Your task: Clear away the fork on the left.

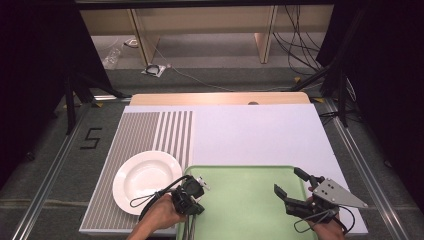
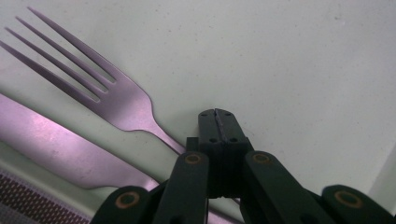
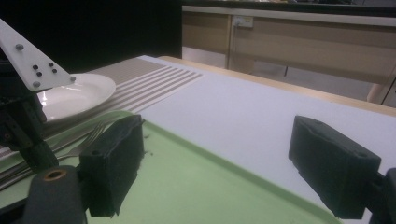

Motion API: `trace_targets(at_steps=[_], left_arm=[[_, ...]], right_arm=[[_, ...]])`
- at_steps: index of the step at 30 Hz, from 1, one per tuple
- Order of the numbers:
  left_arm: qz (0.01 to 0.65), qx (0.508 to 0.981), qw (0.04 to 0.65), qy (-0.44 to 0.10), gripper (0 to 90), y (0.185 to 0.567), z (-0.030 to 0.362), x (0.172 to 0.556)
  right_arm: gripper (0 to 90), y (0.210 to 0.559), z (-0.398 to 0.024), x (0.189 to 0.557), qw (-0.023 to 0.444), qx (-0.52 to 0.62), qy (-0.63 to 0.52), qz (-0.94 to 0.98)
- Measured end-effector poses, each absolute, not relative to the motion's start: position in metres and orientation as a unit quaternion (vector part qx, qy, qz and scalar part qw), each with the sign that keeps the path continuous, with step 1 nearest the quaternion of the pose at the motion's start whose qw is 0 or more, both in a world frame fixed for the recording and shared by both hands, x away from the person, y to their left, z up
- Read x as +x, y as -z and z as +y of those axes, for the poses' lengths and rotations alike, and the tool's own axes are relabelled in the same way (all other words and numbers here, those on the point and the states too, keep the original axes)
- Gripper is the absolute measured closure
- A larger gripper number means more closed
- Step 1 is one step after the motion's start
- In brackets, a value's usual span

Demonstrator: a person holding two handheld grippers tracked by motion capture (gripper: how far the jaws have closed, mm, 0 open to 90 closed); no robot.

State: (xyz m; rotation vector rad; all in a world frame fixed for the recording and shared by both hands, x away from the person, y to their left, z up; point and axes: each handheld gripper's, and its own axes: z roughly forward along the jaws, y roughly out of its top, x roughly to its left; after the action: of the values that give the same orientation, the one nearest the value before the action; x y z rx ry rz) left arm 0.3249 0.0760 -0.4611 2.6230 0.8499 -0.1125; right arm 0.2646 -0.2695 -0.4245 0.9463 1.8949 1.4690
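Left gripper view looks straight along the left claw [image 2: 217, 114], its two black jaws pressed together, the fork [image 2: 105, 95] handle running under their tips, so it looks clamped on the handle, though the contact itself is hidden. Just left of the claw the tines fan out, and beyond them lies a knife [image 2: 51, 149] blade, both on the green tray [image 2: 289, 70]. High view has the right claw [image 1: 291, 187] wide apart and empty over the tray's right side. Farther left of the left claw sits a white plate [image 1: 145, 177] on the striped mat [image 1: 150, 130], on the worktop [image 1: 260, 135].
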Motion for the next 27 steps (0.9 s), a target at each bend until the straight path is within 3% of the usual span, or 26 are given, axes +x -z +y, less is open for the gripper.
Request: trace_targets(at_steps=[17,22,27], left_arm=[[0.31,0.931,0.188,0.04,88.2,0.46,0.082,0.328],[0.307,0.929,0.203,0.045,78.1,0.452,0.086,0.329],[0.326,0.915,0.236,0.028,54.4,0.436,0.094,0.329]], right_arm=[[18.8,0.424,-0.269,0.264,0.279,0.351,-0.548,0.706],[18.9,0.424,-0.269,0.264,0.279,0.352,-0.548,0.706],[18.9,0.425,-0.27,0.264,0.28,0.351,-0.548,0.706]])
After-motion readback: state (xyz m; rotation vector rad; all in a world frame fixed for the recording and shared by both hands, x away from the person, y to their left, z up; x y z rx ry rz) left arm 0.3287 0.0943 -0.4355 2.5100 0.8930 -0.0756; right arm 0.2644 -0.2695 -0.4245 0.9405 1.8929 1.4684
